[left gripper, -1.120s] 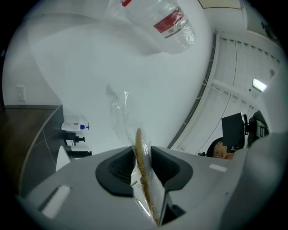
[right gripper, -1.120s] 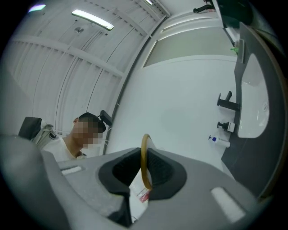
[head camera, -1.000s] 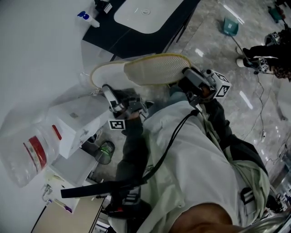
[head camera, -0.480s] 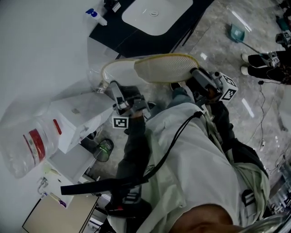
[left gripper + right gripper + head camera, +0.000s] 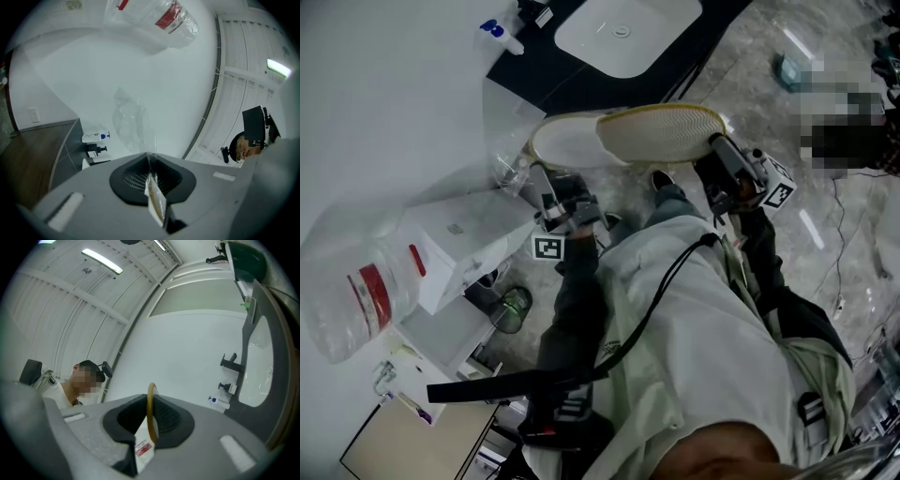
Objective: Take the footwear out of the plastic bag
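Two white slippers are held in the air, stacked together: one shows its yellow-edged sole (image 5: 661,131), the other (image 5: 567,142) lies behind it. My right gripper (image 5: 714,148) is shut on the sole's heel end, and in the right gripper view the yellow rim (image 5: 150,411) stands pinched between its jaws (image 5: 150,399). My left gripper (image 5: 540,184) is below the slippers' left end, its jaws closing tight (image 5: 149,158) on the clear plastic bag (image 5: 130,123), whose crumpled film (image 5: 502,171) hangs at the slippers' toe end.
A white box (image 5: 459,239) and a clear packet with a red label (image 5: 366,300) lie at the left. A dark counter with a white sink (image 5: 619,33) and a blue-capped bottle (image 5: 502,36) is at the top. A person's blurred figure is at the top right.
The right gripper has carried the slippers to the right and a little up. The left gripper has stayed under their left end, so more of both slippers stands clear of the film.
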Demonstrator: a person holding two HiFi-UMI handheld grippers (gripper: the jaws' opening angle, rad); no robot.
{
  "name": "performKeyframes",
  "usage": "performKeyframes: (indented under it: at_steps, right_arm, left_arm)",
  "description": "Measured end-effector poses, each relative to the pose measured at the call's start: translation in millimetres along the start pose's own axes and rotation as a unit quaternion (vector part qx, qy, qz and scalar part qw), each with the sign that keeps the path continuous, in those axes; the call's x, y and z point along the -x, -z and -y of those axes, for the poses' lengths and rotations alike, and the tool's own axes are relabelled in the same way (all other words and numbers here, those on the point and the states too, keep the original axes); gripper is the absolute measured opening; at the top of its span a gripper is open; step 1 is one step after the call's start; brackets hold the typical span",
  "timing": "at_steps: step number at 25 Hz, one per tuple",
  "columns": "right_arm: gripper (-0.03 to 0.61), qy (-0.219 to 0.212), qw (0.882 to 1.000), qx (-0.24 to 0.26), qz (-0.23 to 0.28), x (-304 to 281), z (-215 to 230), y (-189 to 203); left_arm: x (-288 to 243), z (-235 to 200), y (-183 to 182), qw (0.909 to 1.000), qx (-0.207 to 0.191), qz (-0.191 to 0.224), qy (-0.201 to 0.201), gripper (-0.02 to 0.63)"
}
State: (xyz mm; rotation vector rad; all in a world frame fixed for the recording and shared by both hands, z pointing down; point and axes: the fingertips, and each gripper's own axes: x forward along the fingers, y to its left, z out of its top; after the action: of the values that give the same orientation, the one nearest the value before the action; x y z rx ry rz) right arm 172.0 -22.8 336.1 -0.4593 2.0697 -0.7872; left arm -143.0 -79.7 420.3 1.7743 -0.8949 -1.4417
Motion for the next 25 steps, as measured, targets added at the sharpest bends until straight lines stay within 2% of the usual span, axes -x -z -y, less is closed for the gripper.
performKeyframes:
  at_steps: [3,7,12,20,25]
  right_arm:
    - [0.043,0.004,1.000,0.003,0.018,8.4,6.9,-14.5]
    - [0.043,0.026,0.999,0.009,0.032,22.8,28.1,-32.1]
    - [0.043,0.037,0.998,0.025,0.045,30.4,40.9,-55.5]
    - [0.043,0.012,0.995,0.076,0.069,22.9,16.0,-100.8]
    - [0.043,-0.026,0.993,0.089,0.075,4.7,-8.6,-108.7]
  left_arm:
    - [4.0,-14.0,-11.7,0.9998,0.001,0.021,-0.008,0.001]
    - [2.9,-33.0,-8.5,0.9997,-0.014,0.003,-0.019,0.000]
    - [7.4,-54.2,-1.3,0.9992,-0.003,0.017,-0.036,0.000]
    - [8.4,-54.1,3.2,0.9992,0.003,0.022,-0.033,0.000]
    - [8.5,-50.8,7.6,0.9995,0.008,0.016,-0.026,0.000]
